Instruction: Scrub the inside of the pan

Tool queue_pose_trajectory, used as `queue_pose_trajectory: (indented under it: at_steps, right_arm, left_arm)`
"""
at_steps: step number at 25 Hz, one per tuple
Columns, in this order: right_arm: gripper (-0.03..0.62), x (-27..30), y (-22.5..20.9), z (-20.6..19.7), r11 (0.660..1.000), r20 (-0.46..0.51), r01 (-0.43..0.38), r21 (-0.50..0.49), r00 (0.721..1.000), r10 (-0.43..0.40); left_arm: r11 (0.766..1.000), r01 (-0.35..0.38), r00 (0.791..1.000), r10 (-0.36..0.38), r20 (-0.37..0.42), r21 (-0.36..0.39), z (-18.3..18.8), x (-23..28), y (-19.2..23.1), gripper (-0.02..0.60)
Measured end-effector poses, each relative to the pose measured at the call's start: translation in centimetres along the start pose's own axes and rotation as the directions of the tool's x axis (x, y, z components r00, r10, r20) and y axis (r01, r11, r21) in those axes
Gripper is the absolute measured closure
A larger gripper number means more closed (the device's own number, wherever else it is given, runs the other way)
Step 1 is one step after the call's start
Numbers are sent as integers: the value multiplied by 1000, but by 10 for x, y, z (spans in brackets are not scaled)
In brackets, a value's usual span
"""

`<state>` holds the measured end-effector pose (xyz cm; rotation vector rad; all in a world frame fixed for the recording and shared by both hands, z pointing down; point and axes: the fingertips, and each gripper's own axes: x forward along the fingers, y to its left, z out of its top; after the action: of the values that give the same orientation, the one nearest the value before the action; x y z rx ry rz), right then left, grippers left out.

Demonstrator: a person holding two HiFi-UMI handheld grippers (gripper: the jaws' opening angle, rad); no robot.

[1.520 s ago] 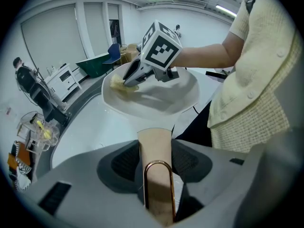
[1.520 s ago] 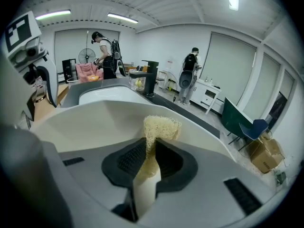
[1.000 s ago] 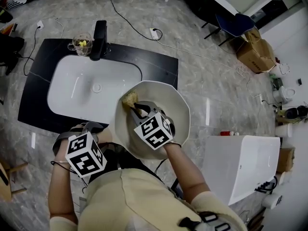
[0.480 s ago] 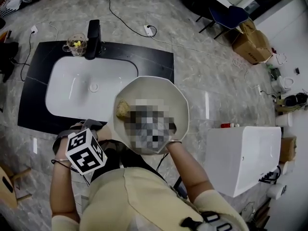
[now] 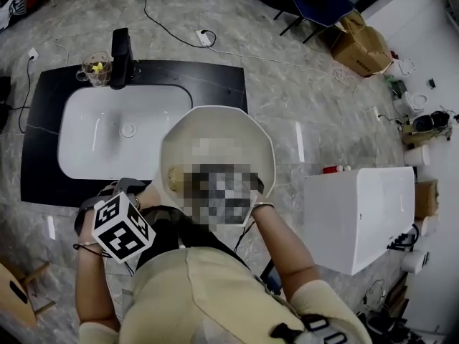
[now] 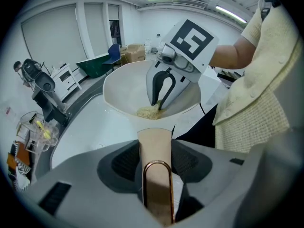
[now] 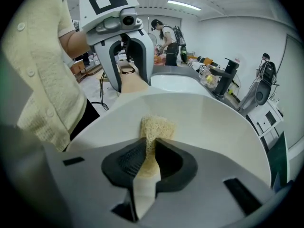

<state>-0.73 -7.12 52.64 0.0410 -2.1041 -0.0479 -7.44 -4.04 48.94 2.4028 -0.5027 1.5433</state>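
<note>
Left hand-held gripper [image 6: 156, 161] is clamped shut on the pan handle [image 6: 154, 139], a tan strip with a copper loop at the end that runs straight back between the two dark pads. The white pan [image 5: 215, 124] sticks out directly ahead of that gripper, held up off the counter [image 5: 215, 84] with its open side facing up.

Right hand-held gripper [image 7: 147, 163] is closed on a yellowish scrubber [image 7: 156, 126]. The pads pinch its lower half and the fluffy top pokes out just past the fingertips. The scrubber is touching the inside of the pan, low on the wall nearest the handle. From the left gripper's side you see the right one tipped down into the bowl, its marker cube up top.

The white sink [image 5: 107, 131] is ahead and to the left of the left gripper, sunk into the black counter. The black faucet [image 5: 120, 49] is at its far edge, with a glass cup [image 5: 95, 69] holding something yellow just beside it. From the head view the pan overlaps the sink's near right corner.
</note>
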Motion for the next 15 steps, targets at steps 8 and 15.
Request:
queue_pose_trajectory:
  at_steps: [8,15]
  right_arm:
    - [525,-10,24,-13,994,-43,-111,-10,993,110]
    - [525,-24,44,-31,972,-143,-233,-24,963,227]
  left_arm:
    - [1000,-3,1000,3,-1,1,-1,1,0,370]
    - [1000,3,1000,-3,-17,4,-1,2,0,371]
